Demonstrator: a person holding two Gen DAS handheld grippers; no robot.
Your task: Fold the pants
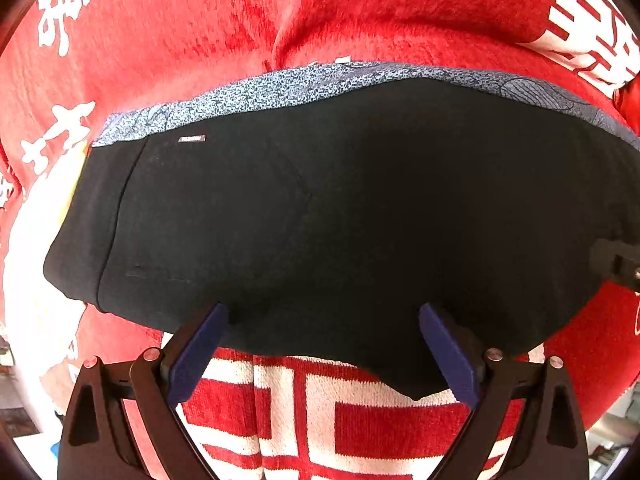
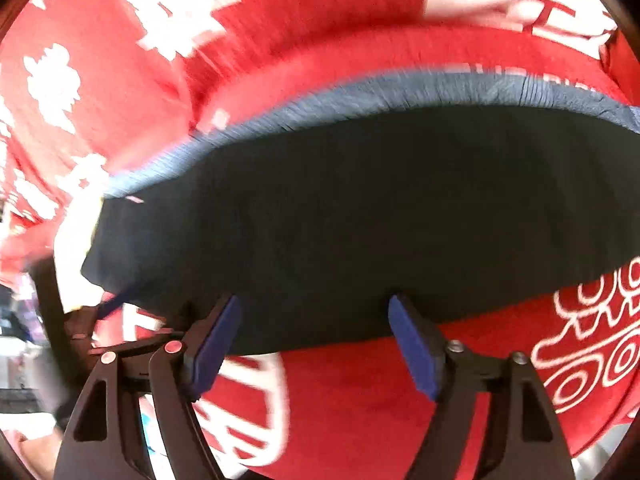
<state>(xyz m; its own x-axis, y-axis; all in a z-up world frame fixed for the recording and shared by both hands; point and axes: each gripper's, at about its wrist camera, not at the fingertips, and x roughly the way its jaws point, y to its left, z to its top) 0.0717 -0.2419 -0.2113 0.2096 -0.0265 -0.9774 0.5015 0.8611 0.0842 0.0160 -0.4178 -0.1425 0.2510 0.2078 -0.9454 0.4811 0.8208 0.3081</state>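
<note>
Black pants (image 1: pixel 320 200) lie folded into a wide flat band on a red blanket (image 1: pixel 180 32). A blue patterned strip (image 1: pixel 280 88) runs along their far edge, with a small white label (image 1: pixel 192 138) near the left end. My left gripper (image 1: pixel 324 312) is open, its blue pads spread over the near edge of the cloth with nothing pinched. In the right wrist view the same pants (image 2: pixel 360 220) appear blurred. My right gripper (image 2: pixel 315 302) is open above their near edge, its pads apart and off the fabric.
The red blanket (image 2: pixel 360 392) carries large white characters and covers the whole surface around the pants. A dark piece of the other gripper (image 1: pixel 618 266) shows at the right edge of the left wrist view. Floor clutter shows at the lower corners.
</note>
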